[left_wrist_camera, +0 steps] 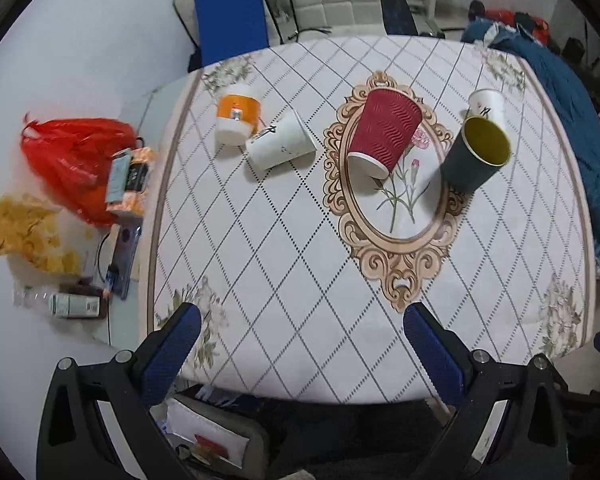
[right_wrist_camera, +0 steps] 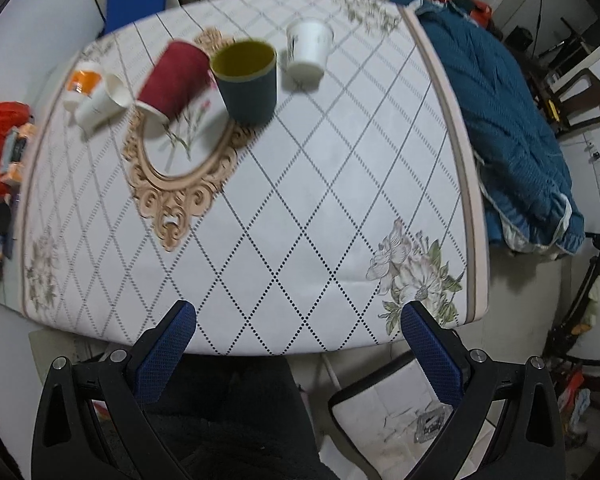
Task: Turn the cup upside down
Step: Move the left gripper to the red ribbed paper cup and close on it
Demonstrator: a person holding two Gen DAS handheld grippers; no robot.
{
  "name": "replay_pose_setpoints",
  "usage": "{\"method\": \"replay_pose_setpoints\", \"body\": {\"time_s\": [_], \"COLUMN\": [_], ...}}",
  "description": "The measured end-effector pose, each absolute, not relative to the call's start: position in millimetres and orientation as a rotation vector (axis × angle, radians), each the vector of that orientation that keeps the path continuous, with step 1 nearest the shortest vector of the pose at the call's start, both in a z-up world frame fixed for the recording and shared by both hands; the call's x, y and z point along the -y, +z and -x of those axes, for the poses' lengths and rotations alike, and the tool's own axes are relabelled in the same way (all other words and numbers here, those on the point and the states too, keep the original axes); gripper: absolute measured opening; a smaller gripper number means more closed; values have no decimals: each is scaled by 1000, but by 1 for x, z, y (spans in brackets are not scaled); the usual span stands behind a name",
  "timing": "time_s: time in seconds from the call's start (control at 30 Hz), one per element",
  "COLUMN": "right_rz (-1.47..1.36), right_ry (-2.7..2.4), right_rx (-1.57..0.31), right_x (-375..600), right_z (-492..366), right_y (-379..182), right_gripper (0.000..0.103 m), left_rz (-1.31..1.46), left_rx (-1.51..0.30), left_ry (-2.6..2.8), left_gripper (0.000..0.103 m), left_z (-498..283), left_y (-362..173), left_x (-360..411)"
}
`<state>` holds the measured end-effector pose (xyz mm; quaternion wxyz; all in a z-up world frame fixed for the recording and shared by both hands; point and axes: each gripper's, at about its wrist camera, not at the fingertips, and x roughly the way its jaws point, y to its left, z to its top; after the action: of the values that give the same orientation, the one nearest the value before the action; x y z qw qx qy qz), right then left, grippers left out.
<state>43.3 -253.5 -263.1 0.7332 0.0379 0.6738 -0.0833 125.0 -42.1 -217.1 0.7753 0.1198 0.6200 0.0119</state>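
Fingers of left gripper (left_wrist_camera: 302,344) and right gripper (right_wrist_camera: 298,340) spread wide, empty, back at near table edge. Dark cup (right_wrist_camera: 246,80) upright mid-table beside inverted red cup (right_wrist_camera: 172,80). Likely light, thin paper, crushable; take mid-wall gently, below rim

The dark teal cup (left_wrist_camera: 474,156) with a yellow-green inside stands upright, mouth up, on the counter (left_wrist_camera: 284,280) at the right edge of the ornate oval print. Just beside it, to its left, a ribbed red cup (left_wrist_camera: 384,132) stands upside down, rim on the counter.
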Motion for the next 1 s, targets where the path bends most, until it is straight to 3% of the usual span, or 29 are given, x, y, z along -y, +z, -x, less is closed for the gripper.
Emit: {"method": "replay_pose_setpoints", "body": {"time_s": [0.53,1.0], "right_rz": [-172,-204], "right_ry": [-303,-360], "right_rx": [-1589,-1627], "right_x": [263,269], "right_z": [-124,-178], "right_y": [-324,-352], "right_gripper": [103,103], "left_rz": [-431,-598], "left_rx": [-1367,-1465], "left_ry": [-111,-326], "left_gripper": [103,103], "left_z": [-274,-334], "left_y": [-269,-332], "left_x": [74,128]}}
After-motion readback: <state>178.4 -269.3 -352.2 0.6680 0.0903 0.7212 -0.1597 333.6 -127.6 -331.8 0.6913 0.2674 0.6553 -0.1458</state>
